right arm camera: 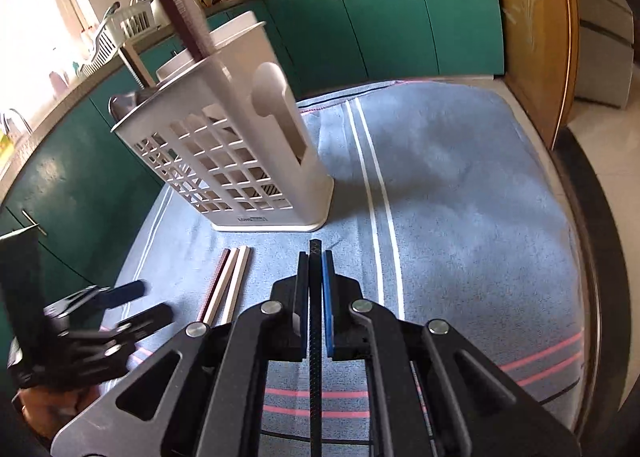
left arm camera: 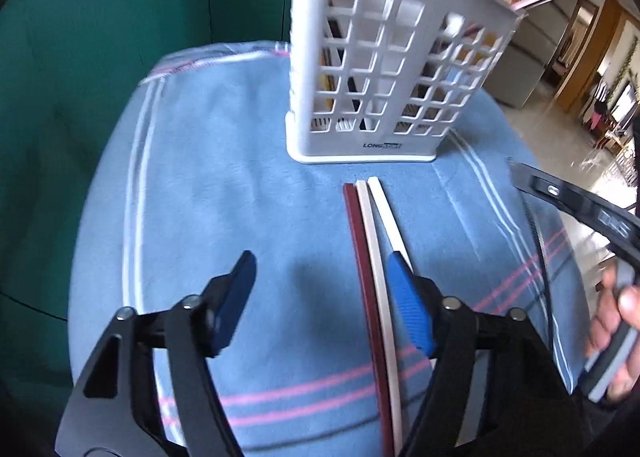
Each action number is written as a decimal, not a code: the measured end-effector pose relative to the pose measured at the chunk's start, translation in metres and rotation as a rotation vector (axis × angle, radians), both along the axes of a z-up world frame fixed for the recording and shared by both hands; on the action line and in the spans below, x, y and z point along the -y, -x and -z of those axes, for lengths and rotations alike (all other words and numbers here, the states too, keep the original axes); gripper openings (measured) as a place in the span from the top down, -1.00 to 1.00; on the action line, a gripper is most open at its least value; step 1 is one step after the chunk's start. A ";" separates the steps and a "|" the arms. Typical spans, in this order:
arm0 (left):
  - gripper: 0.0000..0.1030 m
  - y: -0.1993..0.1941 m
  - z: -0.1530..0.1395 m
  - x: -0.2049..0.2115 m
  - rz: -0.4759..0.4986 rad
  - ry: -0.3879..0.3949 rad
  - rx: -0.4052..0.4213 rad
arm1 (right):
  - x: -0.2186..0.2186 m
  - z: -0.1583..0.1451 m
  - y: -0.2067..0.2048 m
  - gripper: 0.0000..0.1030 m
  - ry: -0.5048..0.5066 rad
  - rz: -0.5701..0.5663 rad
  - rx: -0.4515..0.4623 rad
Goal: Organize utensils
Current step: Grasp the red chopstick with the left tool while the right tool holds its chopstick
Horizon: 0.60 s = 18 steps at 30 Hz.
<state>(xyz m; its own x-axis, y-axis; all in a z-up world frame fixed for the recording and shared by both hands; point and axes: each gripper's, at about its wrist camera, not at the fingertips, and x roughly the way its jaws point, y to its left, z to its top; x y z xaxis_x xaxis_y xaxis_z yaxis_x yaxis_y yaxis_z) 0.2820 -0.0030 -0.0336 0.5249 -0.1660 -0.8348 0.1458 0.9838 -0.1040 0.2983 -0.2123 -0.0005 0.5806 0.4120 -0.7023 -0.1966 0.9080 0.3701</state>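
with my left gripper (left arm camera: 320, 297) spread and tilted down, the three flat sticks on the blue towel (left arm camera: 372, 257) lie just under its right pad – long axis running away toward the white slotted plastic utensil caddy (left arm camera: 384, 69). my right gripper (right arm camera: 316, 289) pinches a thin black stick (right arm camera: 315, 337).

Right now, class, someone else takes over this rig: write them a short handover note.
Left claw: open, low over the blue towel, one pad beside the three chopsticks, none gripped.
Right claw: shut on a black chopstick.
White utensil holder stands upright just beyond the loose sticks.
Done: several utensils already stand in the holder.
Left: drop in the black stick, then the three on the towel.
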 end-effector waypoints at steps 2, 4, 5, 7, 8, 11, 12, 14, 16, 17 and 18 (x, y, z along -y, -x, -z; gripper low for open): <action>-0.23 -0.012 0.003 0.008 0.006 -0.032 -0.006 | 0.005 0.001 -0.004 0.87 -0.021 -0.004 -0.010; -0.23 -0.020 0.005 0.012 0.001 -0.062 -0.013 | 0.006 0.002 -0.007 0.87 -0.031 -0.012 -0.010; -0.21 -0.025 0.006 0.014 -0.005 -0.078 -0.012 | 0.007 0.002 -0.008 0.87 -0.039 -0.016 -0.009; -0.17 -0.031 0.008 0.016 -0.010 -0.095 -0.018 | 0.010 -0.001 -0.005 0.87 -0.048 -0.019 -0.005; -0.12 -0.035 0.010 0.016 -0.019 -0.105 -0.025 | 0.010 -0.002 -0.004 0.87 -0.052 -0.020 -0.006; -0.09 -0.040 0.010 0.013 -0.026 -0.106 -0.039 | 0.013 -0.001 -0.006 0.87 -0.061 -0.020 -0.011; -0.08 -0.041 0.009 0.013 -0.031 -0.103 -0.038 | 0.013 -0.001 -0.006 0.87 -0.063 -0.019 -0.011; -0.07 -0.040 0.003 0.007 -0.048 -0.064 -0.026 | 0.014 -0.002 -0.005 0.87 -0.063 -0.021 -0.010; -0.07 -0.040 -0.002 0.001 -0.064 -0.032 -0.013 | 0.013 -0.002 -0.005 0.87 -0.063 -0.023 -0.011; -0.07 -0.040 -0.004 -0.002 -0.073 -0.023 -0.009 | 0.013 -0.001 -0.005 0.87 -0.061 -0.024 -0.012; -0.07 -0.040 -0.004 -0.004 -0.080 -0.030 -0.009 | 0.012 -0.001 -0.005 0.87 -0.060 -0.025 -0.014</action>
<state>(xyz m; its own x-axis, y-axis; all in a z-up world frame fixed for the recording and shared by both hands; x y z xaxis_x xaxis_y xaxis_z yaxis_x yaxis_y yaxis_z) 0.3225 0.0009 -0.0294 0.5275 -0.0985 -0.8438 0.0661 0.9950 -0.0748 0.3034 -0.2246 0.0001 0.5602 0.4675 -0.6838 -0.2134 0.8791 0.4262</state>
